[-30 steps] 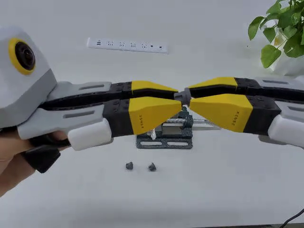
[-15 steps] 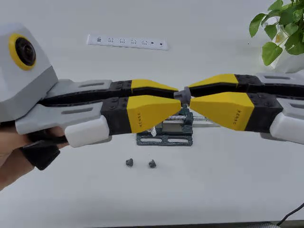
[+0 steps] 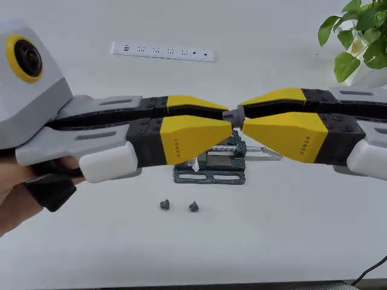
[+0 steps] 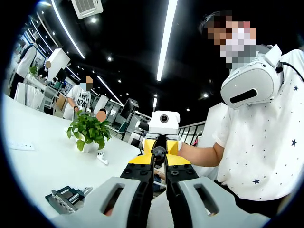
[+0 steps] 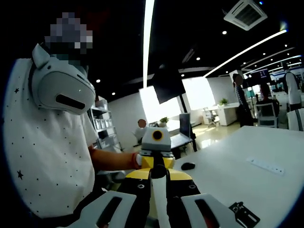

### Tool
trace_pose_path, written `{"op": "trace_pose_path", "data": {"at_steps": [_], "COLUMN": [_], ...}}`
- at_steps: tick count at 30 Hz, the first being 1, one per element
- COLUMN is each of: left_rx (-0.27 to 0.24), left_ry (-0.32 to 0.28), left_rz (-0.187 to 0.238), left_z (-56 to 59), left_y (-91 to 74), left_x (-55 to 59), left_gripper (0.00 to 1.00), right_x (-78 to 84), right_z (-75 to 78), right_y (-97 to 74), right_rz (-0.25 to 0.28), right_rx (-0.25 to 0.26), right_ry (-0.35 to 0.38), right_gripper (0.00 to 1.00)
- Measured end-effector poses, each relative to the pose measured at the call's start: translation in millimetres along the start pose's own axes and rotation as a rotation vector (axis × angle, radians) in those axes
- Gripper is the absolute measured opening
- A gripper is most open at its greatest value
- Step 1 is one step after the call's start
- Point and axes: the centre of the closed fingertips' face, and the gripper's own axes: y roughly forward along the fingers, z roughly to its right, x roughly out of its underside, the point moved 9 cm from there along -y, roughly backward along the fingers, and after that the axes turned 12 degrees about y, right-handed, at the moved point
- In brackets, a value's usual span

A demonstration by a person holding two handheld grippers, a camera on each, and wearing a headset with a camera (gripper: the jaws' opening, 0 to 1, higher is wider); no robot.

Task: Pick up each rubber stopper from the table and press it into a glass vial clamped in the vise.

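My left gripper (image 3: 228,117) and right gripper (image 3: 243,117) meet tip to tip in mid-air, above the table. A small grey rubber stopper (image 3: 234,117) is pinched between them, and both sets of yellow jaws are closed down onto it. The same stopper (image 4: 159,152) shows as a dark lump at the left gripper's jaw tips. Below and behind the tips stands the dark vise (image 3: 211,168), with a clear slender piece sticking out to its right. Two more stoppers (image 3: 164,205) (image 3: 193,206) lie on the table in front of the vise.
A white power strip (image 3: 162,52) lies at the back of the white table. A potted plant (image 3: 360,36) stands at the back right. A black cable (image 3: 372,273) crosses the near right corner. The vise (image 4: 66,198) also appears low left in the left gripper view.
Both grippers stay joined at the stopper in nearly the same place. The picture has shifted slightly with the head.
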Motion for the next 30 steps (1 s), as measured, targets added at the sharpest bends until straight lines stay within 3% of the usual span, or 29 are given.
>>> {"op": "trace_pose_path", "data": {"at_steps": [18,25,30], "left_rx": [-0.038,-0.087,-0.139], "left_ry": [0.044,0.063,0.089], "left_rz": [-0.041,-0.074,-0.113], "left_z": [-5.3,-12.2,-18.8], "left_y": [-7.8,-19.9,-28.3], "left_x": [10.2,15.9,19.6], "left_gripper": [0.05,0.09,0.16], "right_x": [7.9,2.8,-1.1], "right_z": [7.9,18.3,33.1], "right_y": [5.0,4.6,7.0], "right_rz": [-0.038,-0.062,-0.09], "right_rx": [0.042,0.075,0.128], "right_ry": [0.021,0.024,0.03], "right_gripper": [0.06,0.06,0.06]}}
